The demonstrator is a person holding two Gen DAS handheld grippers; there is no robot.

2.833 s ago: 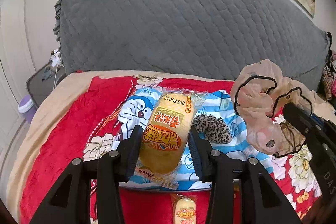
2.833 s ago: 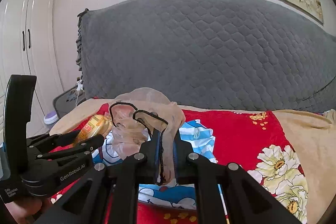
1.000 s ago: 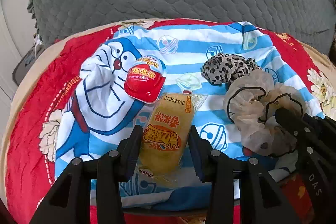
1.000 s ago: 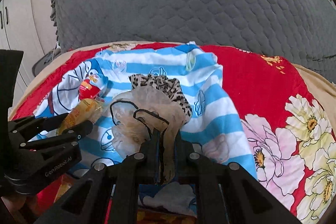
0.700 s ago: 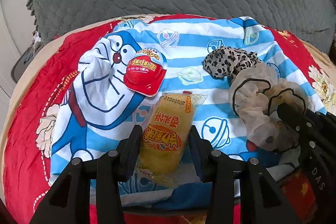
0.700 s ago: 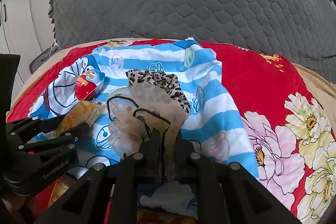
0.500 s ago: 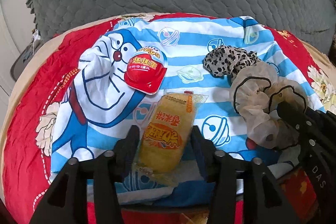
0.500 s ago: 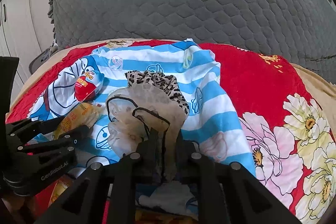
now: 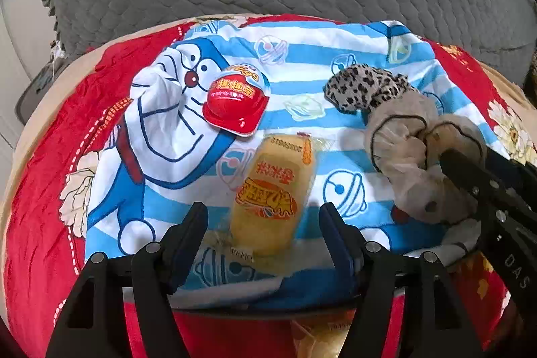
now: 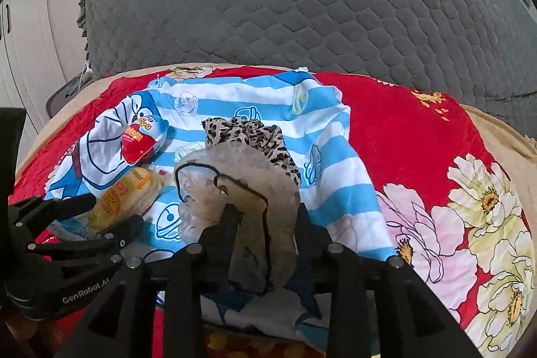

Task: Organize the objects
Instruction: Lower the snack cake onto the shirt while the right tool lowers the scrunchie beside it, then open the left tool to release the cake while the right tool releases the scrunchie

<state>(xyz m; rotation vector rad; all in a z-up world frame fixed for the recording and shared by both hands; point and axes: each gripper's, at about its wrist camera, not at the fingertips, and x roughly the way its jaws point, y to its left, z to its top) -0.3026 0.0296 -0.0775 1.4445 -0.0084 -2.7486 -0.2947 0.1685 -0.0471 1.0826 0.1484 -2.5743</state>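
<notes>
**Both tongs letting go over the cartoon cloth**

The left tongs (image 9: 263, 220) are opening: their jaws stand apart on either side of the yellow plastic-wrapped snack cake (image 9: 271, 193), which lies flat on the blue-and-white striped cartoon cloth (image 9: 302, 56), no pad pressing it. It sits just below the red-and-white egg-shaped snack capsule (image 9: 236, 104), seemingly so the foods group together. The right tongs (image 10: 265, 217) are opening too; the sheer beige scrunchie with black trim (image 10: 235, 190) still lies between the jaws, slack, resting on the cloth and touching the leopard-print scrunchie (image 10: 251, 131), hair things side by side. The cloth is spread on a red floral bedspread (image 10: 419, 140), likely as the collecting spot.
</notes>
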